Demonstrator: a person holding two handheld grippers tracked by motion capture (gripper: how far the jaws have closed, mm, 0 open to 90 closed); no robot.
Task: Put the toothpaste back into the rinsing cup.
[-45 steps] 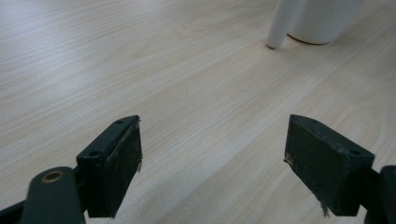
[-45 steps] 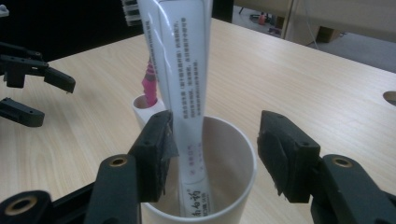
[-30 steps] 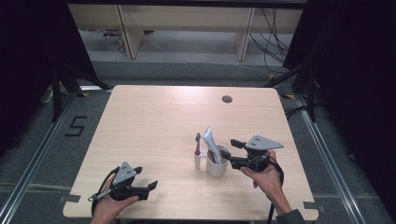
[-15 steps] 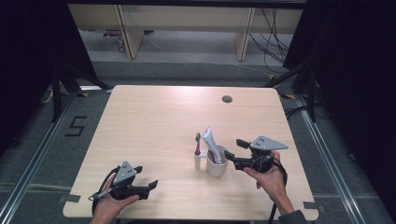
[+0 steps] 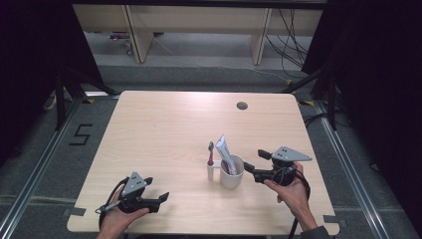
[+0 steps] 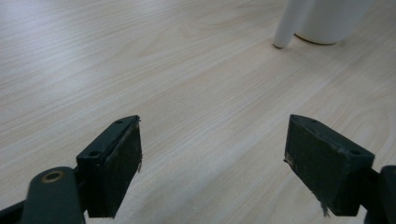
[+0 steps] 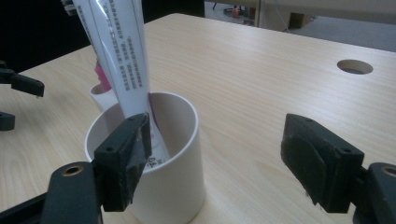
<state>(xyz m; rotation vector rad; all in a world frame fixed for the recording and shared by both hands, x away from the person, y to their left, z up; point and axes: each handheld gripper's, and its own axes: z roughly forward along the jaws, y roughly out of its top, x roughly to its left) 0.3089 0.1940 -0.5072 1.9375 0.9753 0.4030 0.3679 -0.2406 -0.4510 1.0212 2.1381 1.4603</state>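
White round ceramic cup (image 5: 232,173) holds a white toothpaste tube (image 5: 223,152). Right gripper (image 5: 253,165) just beside the cup, jaws apart, empty; left gripper (image 5: 159,199) well apart from the cup, jaws spread.

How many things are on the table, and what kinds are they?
White cup: 1
Toothpaste tube standing in the cup: 1
Toothbrush upright in a small white holder beside the cup: 1
Total: 3
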